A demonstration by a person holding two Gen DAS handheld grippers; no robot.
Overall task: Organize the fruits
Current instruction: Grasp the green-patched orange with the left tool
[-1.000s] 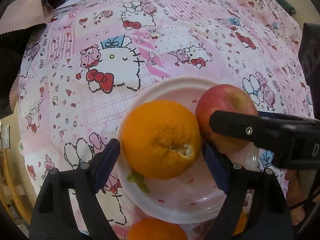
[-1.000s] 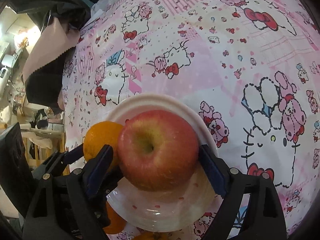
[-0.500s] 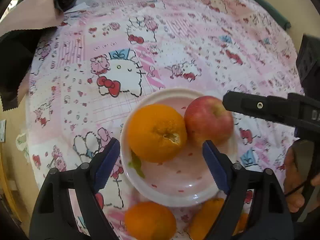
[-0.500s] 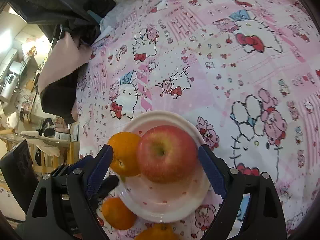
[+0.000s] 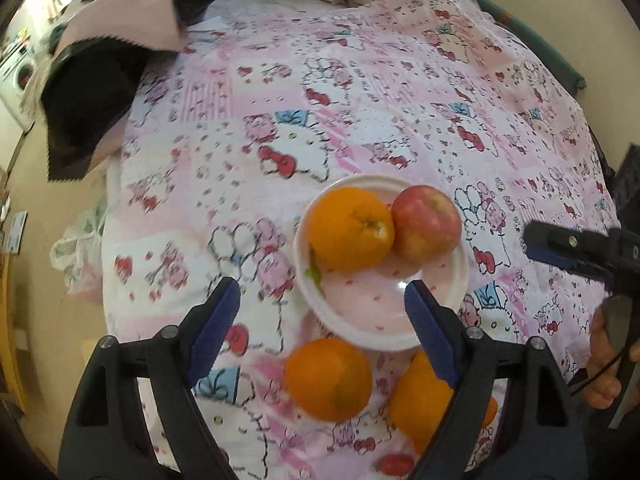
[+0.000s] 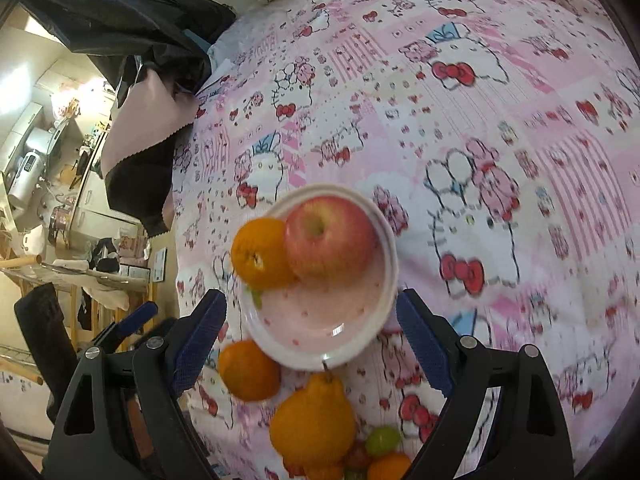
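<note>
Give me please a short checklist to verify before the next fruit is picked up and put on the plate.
1. Left gripper open, nothing held: ok.
2. Right gripper open, nothing held: ok.
3. Orange and apple resting on the plate: ok.
4. Free room on the plate's near half: ok.
5. Loose orange on the cloth beside the plate, nothing covering it: ok.
6. Grape and small fruits at the picture edge, clear to grasp: cannot tell.

Soft, even indoor light; a small glare spot on the plate point(image 6: 340, 330). Strong fisheye bending with dark corners. Motion blur smears the patterned cloth point(image 5: 360, 92) in both views.
</note>
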